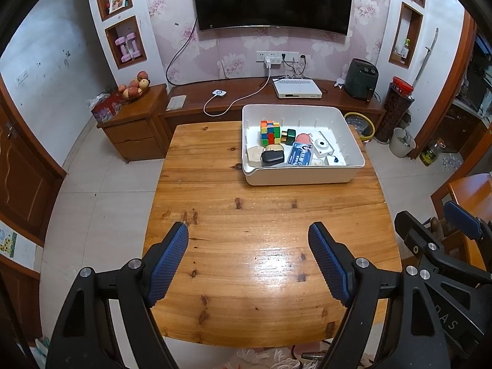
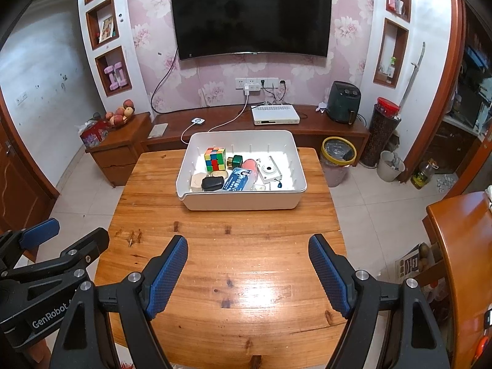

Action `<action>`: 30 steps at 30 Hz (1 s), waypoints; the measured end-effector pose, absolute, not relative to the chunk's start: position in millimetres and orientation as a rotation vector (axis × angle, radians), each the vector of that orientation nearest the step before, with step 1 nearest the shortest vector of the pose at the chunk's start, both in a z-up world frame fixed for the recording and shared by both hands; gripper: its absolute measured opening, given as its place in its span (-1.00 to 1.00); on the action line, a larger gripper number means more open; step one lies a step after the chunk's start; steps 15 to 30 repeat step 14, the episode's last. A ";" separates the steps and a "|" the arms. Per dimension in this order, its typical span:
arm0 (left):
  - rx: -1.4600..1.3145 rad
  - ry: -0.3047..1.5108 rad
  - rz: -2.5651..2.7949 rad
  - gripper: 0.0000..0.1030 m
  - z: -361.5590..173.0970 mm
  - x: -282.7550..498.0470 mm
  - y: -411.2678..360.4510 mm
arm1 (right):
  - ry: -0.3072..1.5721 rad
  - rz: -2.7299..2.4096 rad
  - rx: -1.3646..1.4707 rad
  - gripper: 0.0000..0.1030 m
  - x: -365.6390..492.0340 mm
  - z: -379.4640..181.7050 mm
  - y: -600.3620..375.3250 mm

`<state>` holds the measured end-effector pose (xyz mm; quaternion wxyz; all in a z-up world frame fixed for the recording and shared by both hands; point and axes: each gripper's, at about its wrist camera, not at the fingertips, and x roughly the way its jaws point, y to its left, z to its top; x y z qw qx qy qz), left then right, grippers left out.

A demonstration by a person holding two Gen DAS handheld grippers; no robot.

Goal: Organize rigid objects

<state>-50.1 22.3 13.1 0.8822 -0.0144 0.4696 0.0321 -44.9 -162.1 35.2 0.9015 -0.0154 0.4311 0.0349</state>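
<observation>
Counter (image 2: 233,264) wood lies bare around both tools; ahead of them the white bin (image 2: 243,198) already holds the Rubik's cube (image 2: 214,160), white camera (image 2: 270,170) and smaller pieces. Left tool (image 1: 248,261) and right tool (image 2: 248,272) gape released, empty; sorting looks finished.

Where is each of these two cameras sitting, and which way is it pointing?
Left wrist view: rides on the left hand-held gripper, looking forward and down over the wooden table at the white bin; its own open blue fingers show, and the right hand-held gripper at the right edge.
Right wrist view: rides on the right hand-held gripper, aimed the same way; its own open fingers show, with the left one at the left edge.
Both share the table, the bin with the Rubik's cube, and the television.
</observation>
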 end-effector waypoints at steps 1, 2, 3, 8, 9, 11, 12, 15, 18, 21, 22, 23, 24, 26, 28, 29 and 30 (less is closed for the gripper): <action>-0.029 0.977 0.067 0.61 13.1 -50.5 22.4 | 0.892 0.072 -0.032 0.58 -44.4 35.6 -162.0; -0.030 0.977 0.067 0.61 13.2 -49.9 22.2 | 0.892 0.072 -0.032 0.58 -44.3 35.6 -161.9; -0.030 0.978 0.066 0.61 13.2 -50.0 22.0 | 0.893 0.072 -0.031 0.58 -44.6 35.4 -162.0; -0.029 0.978 0.066 0.61 13.0 -50.0 23.2 | 0.895 0.072 -0.031 0.58 -47.2 33.1 -161.9; -0.029 0.979 0.066 0.61 13.0 -49.9 23.0 | 0.894 0.072 -0.031 0.58 -46.3 33.6 -162.2; -0.029 0.980 0.066 0.61 13.1 -49.9 22.9 | 0.895 0.073 -0.030 0.58 -45.5 34.1 -162.4; -0.029 0.981 0.065 0.61 12.0 -50.1 23.9 | 0.895 0.073 -0.030 0.58 -46.0 33.8 -162.4; -0.028 0.983 0.064 0.61 10.6 -51.9 25.9 | 0.896 0.073 -0.031 0.58 -45.3 34.3 -162.5; -0.028 0.983 0.064 0.61 10.6 -51.9 25.9 | 0.896 0.073 -0.031 0.58 -45.3 34.3 -162.5; -0.028 0.983 0.064 0.61 10.6 -51.9 25.9 | 0.896 0.073 -0.031 0.58 -45.3 34.3 -162.5; -0.028 0.983 0.064 0.61 10.6 -51.9 25.9 | 0.896 0.073 -0.031 0.58 -45.3 34.3 -162.5; -0.028 0.983 0.064 0.61 10.6 -51.9 25.9 | 0.896 0.073 -0.031 0.58 -45.3 34.3 -162.5; -0.028 0.983 0.064 0.61 10.6 -51.9 25.9 | 0.896 0.073 -0.031 0.58 -45.3 34.3 -162.5; -0.028 0.983 0.064 0.61 10.6 -51.9 25.9 | 0.896 0.073 -0.031 0.58 -45.3 34.3 -162.5; -0.028 0.983 0.064 0.61 10.6 -51.9 25.9 | 0.896 0.073 -0.031 0.58 -45.3 34.3 -162.5; -0.028 0.983 0.064 0.61 10.6 -51.9 25.9 | 0.896 0.073 -0.031 0.58 -45.3 34.3 -162.5; -0.028 0.983 0.064 0.61 10.6 -51.9 25.9 | 0.896 0.073 -0.031 0.58 -45.3 34.3 -162.5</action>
